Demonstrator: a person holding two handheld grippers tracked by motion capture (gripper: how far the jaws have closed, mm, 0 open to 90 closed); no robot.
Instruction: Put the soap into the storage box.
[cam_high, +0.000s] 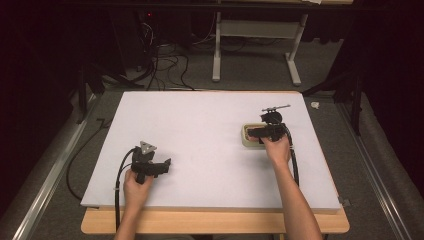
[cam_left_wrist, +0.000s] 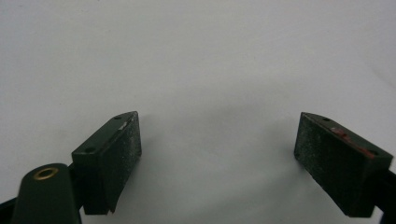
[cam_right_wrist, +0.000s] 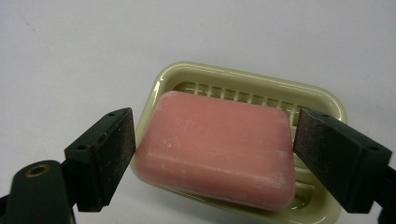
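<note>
A: Where is the soap seen?

B: A pink bar of soap (cam_right_wrist: 217, 148) is seen lying in a pale green soap dish (cam_right_wrist: 322, 100), with the ribbed floor of the dish showing past its far edge. In the high view the dish (cam_high: 245, 136) is placed toward three o'clock on the white surface (cam_high: 210, 125).

A: And how is the right gripper set?

B: The right gripper (cam_right_wrist: 215, 149) is held around the bar, one jaw at each short end. Both pads appear to be pressed against the soap, so the bar is pinched between them. From above, the right gripper (cam_high: 260, 132) is seen over the dish, gripped by the right hand (cam_high: 278, 149).

A: Is the bar lifted?

B: That cannot be told; it is seen tilted slightly, its near edge overhanging the rim of the dish.

A: What about the left gripper?

B: The left gripper (cam_left_wrist: 217, 154) is spread wide, with bare white surface between its jaws. In the high view the left gripper (cam_high: 162, 167) is found toward seven o'clock, held low by the left hand (cam_high: 138, 184), well apart from the dish. A black cable (cam_high: 120, 175) is trailed back from it toward the near edge.
</note>
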